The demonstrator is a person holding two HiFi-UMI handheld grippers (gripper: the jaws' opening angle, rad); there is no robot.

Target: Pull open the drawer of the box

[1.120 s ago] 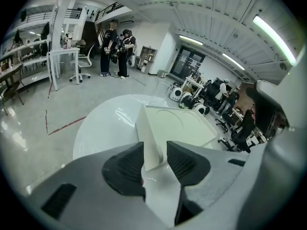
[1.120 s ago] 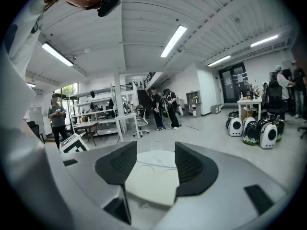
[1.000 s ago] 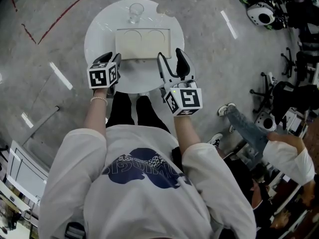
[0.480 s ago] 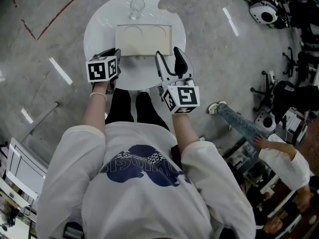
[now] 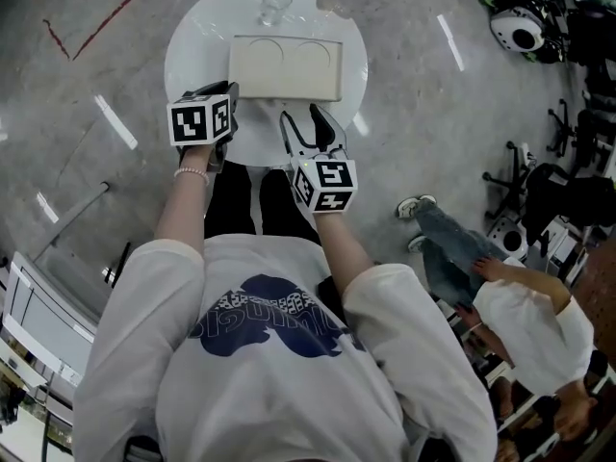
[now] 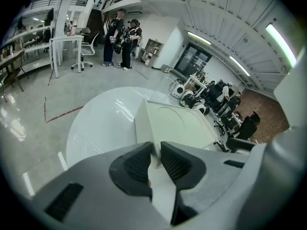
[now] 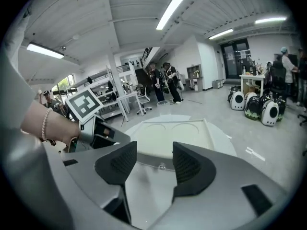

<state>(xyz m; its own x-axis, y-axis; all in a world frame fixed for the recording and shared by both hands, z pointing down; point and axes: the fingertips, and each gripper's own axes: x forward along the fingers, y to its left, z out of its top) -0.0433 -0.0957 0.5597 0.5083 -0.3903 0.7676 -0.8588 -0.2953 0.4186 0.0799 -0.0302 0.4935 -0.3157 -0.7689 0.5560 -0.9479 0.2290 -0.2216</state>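
- The left gripper [image 6: 156,153] sat at the near left corner of the box [image 5: 285,67]. Its jaws had just been closing, and they were clenched on that corner, with the box's edge between the pads.
- The cream box lay flat in the middle of the round white table [image 5: 192,56], two shallow circles pressed into its lid. Its drawer [image 7: 154,157] was in the side facing the person and was still pushed in.
- A clear glass [image 5: 275,3] stood upright just behind the box, at the table's far edge.
- The right gripper [image 5: 303,123] hovered just in front of the drawer, over the table's near edge. Its jaws were spread apart and held nothing. The drawer's small clear knob [image 7: 162,166] showed in the gap ahead of them, touching neither pad.
- Well to the right, another person [image 5: 525,316] was on the floor.
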